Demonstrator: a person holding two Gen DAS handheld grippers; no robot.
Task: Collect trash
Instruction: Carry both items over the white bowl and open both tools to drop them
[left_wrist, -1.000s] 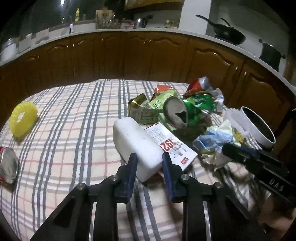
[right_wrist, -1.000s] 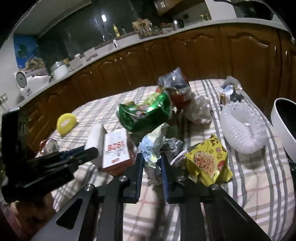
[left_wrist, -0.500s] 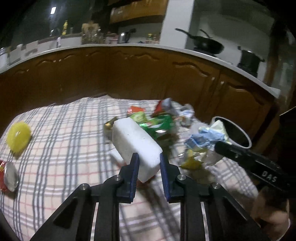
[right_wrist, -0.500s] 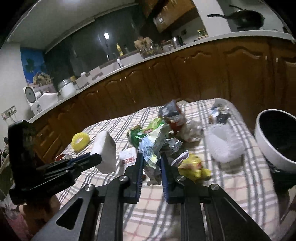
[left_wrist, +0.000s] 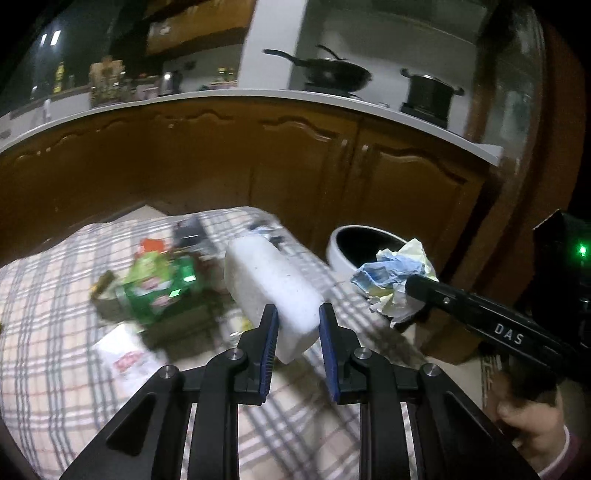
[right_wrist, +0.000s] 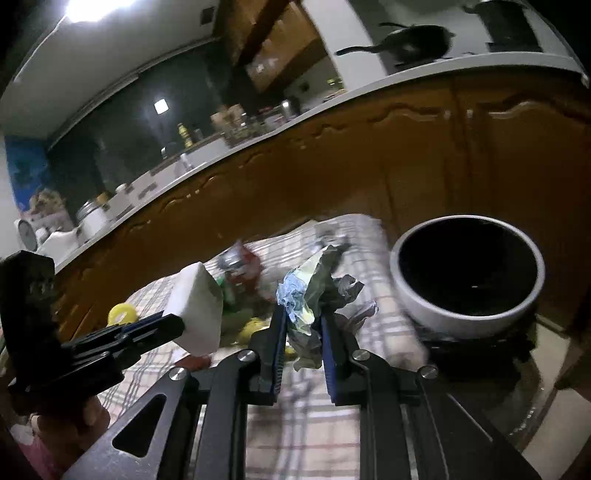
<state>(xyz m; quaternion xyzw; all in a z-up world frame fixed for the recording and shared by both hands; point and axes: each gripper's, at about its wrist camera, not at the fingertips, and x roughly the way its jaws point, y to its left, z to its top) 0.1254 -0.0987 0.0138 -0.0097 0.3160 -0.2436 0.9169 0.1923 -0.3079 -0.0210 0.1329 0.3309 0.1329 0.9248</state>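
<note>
- Two grippers are up over the table, one in each of the person's hands, each carrying one piece of trash.
- The left gripper (left_wrist: 295, 317) has its blue pads pinched against the sides of a single white foam block (left_wrist: 271, 288); the block's near end sits between the fingers and the rest sticks out ahead of them, clear of the tablecloth.
- The right gripper (right_wrist: 303, 321) is closed tight on one wad of crumpled paper (right_wrist: 306, 295), pale blue and yellowish with grey folds; the wad bulges above the fingertips and a tail of it hangs down between them.
- From the left wrist view the same wad (left_wrist: 397, 275) shows at the tip of the right gripper (left_wrist: 417, 284), held in front of the bin.
- One round white bin (right_wrist: 467, 275) with a dark inside stands off the right edge of the table, just beyond the paper wad.
- One checked tablecloth (left_wrist: 55, 332) covers the table.
- Left lying on it: a green wrapper (left_wrist: 162, 288), a red scrap (left_wrist: 151, 244) behind it, and a white printed packet (left_wrist: 127, 360) nearer the camera; further bits toward the far edge are too blurred to count.
- One yellow ring (right_wrist: 122, 313) lies farther off on the cloth, seen past the left gripper (right_wrist: 173, 325).
- On the counter behind stand one black wok (left_wrist: 332, 75) and one dark pot (left_wrist: 430, 92).
</note>
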